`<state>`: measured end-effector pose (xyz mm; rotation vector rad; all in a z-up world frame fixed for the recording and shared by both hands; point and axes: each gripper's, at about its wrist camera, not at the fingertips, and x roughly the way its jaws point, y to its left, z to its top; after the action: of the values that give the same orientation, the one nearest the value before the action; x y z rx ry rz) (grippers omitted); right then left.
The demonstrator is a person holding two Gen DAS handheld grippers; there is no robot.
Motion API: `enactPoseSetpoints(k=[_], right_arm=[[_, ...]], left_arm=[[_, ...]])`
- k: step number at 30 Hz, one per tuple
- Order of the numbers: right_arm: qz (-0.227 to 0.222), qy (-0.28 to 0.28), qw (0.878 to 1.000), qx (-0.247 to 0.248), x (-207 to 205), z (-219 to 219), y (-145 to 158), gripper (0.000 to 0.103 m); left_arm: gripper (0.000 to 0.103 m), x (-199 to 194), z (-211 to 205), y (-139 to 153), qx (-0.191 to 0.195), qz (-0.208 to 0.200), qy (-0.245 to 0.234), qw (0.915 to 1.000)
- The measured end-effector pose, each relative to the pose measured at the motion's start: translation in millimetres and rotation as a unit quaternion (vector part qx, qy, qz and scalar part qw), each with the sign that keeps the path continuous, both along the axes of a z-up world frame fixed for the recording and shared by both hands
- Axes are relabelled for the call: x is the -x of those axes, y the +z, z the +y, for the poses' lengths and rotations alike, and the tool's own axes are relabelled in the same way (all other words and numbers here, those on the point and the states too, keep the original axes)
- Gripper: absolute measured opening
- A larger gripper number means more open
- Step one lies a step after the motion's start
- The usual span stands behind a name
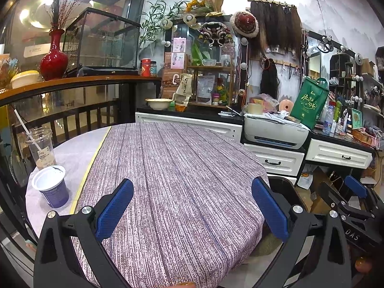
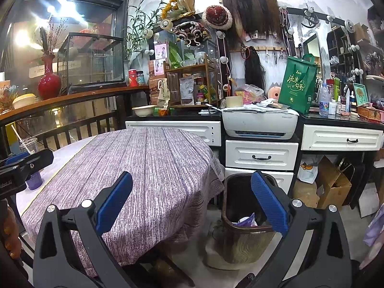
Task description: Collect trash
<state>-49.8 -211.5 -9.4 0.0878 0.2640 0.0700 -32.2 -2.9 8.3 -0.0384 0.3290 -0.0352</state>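
Two cups stand upright at the left edge of the frame on the table point(image 1: 182, 168): a purple yogurt cup point(image 1: 51, 186) and, just behind it, a clear plastic cup point(image 1: 40, 147) whose straw leans toward the upper left. Both the left gripper point(image 1: 192, 207) and right gripper point(image 2: 192, 202) have jaws spread wide, holding nothing. The cloth between them lies bare, and one trash bin point(image 2: 242, 216) sits at lower right beside the table's edge.
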Motion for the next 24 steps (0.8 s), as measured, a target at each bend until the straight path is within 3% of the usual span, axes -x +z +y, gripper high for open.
enactPoseSetpoints(k=[24], right_arm=[[0.003,0.001,1.000,0.001,-0.5,-1.1,-0.8,0.097]], left_arm=[[0.098,-0.2,-2.6,-5.8,-0.004,0.007,-0.004,1.0000]])
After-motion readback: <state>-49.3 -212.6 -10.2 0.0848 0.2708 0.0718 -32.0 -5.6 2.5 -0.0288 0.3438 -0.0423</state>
